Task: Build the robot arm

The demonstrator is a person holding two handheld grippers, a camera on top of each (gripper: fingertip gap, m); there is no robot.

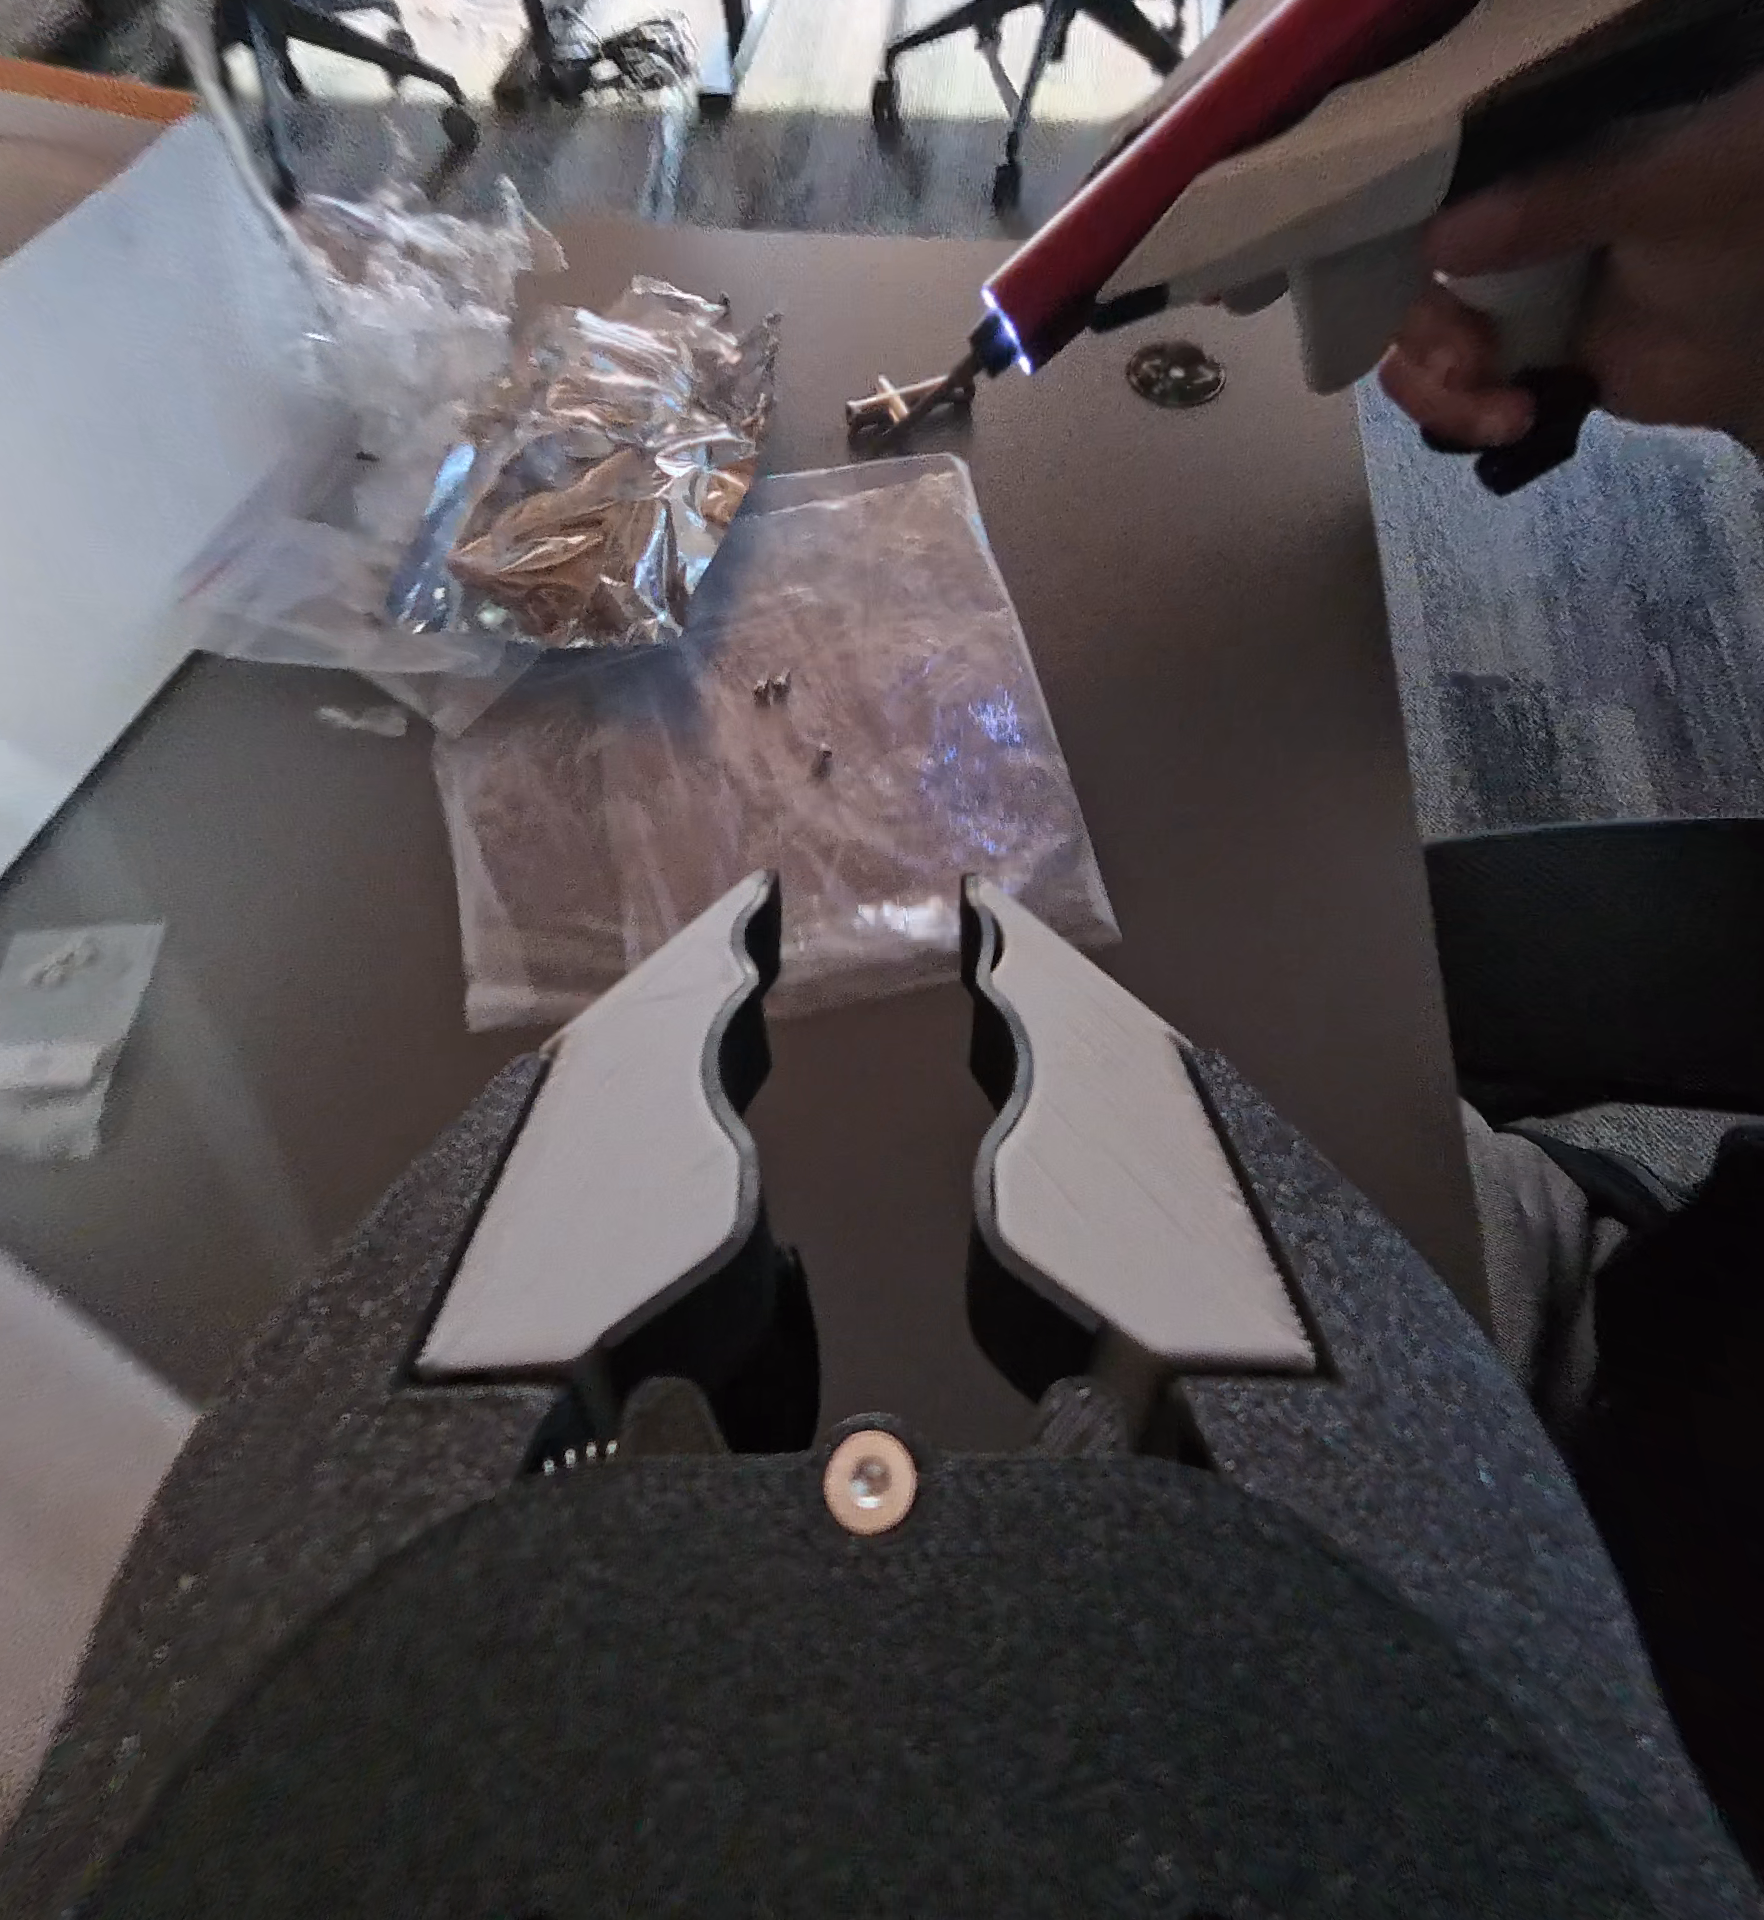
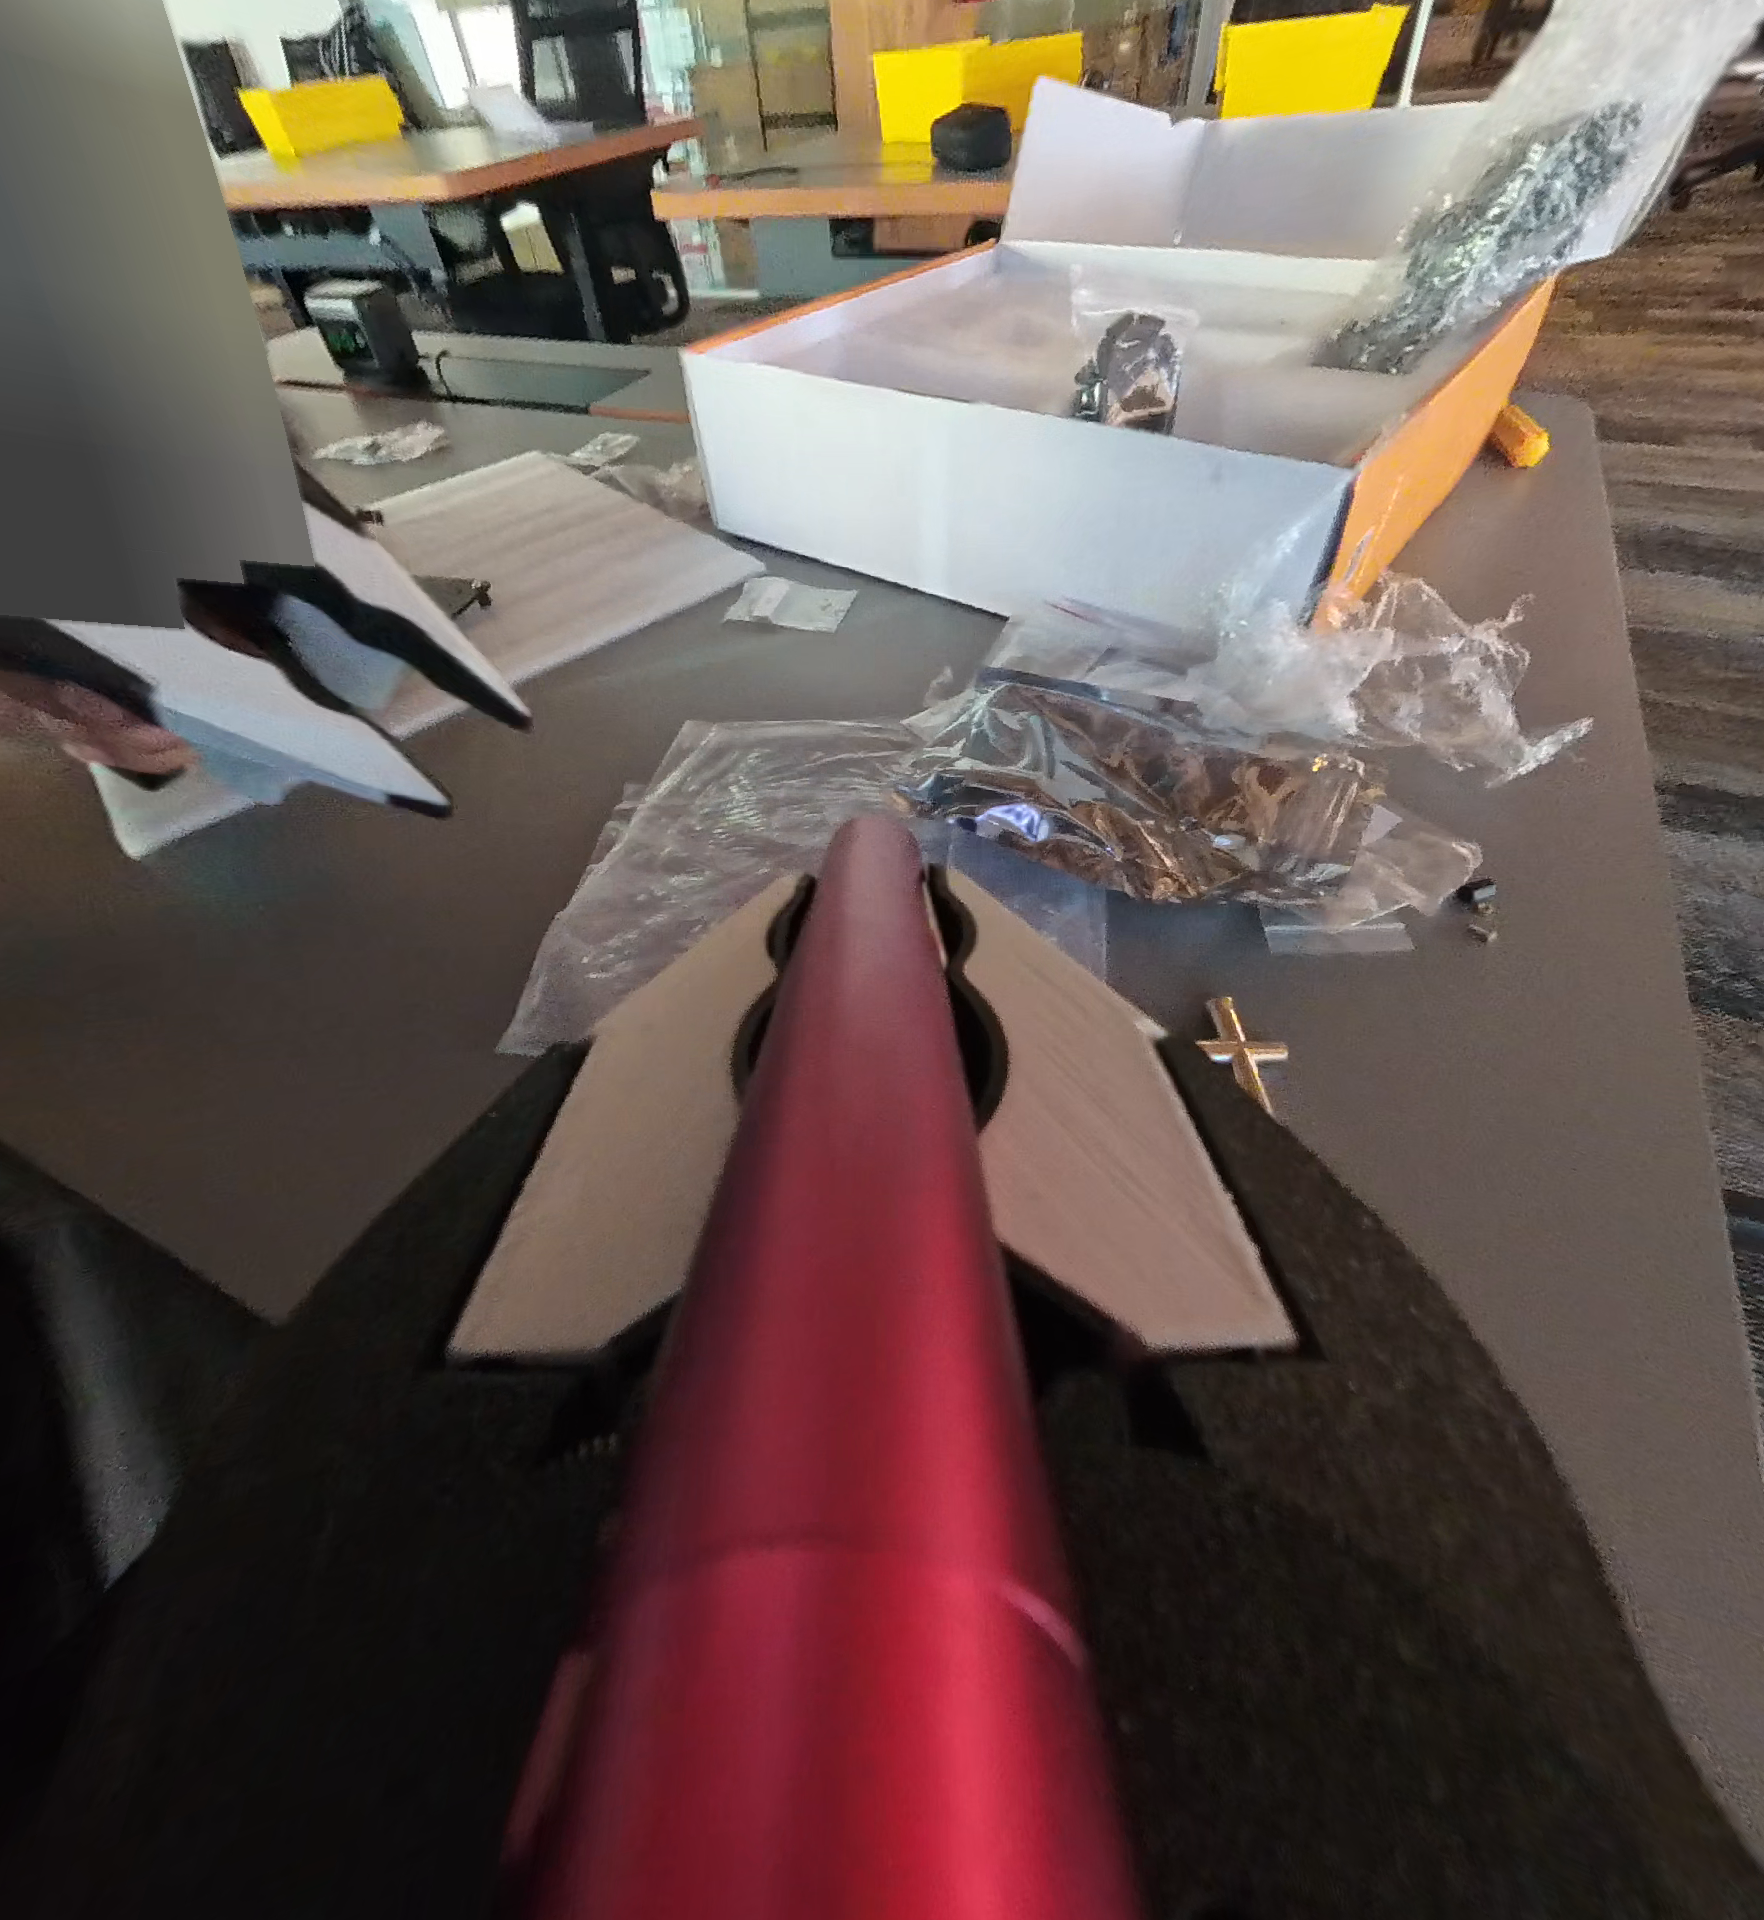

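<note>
My right gripper point(image 2: 865, 904) is shut on a red electric screwdriver point(image 2: 847, 1299) that runs forward between its fingers. In the left wrist view the screwdriver point(image 1: 1148, 197) has a lit tip, and its bit hangs just above a small brass cross-shaped part point(image 1: 904, 400) on the dark table point(image 1: 1221, 727). The cross-shaped part point(image 2: 1239, 1049) lies just right of my right gripper. My left gripper point(image 1: 870, 914) is open and empty, above the near edge of a flat clear plastic bag point(image 1: 753, 769) with a few small screws point(image 1: 774, 688) on it. It also shows in the right wrist view point(image 2: 483, 753).
A crumpled silver foil bag point(image 1: 587, 499) and clear wrap point(image 1: 410, 270) lie beyond the flat bag. An open white and orange box point(image 2: 1013, 468) with bagged parts stands at the back. Small parts bags point(image 1: 36, 1039), a white foam sheet point(image 2: 556, 551) and office chairs point(image 1: 338, 62) surround. Left tips to right tips: about 15 centimeters.
</note>
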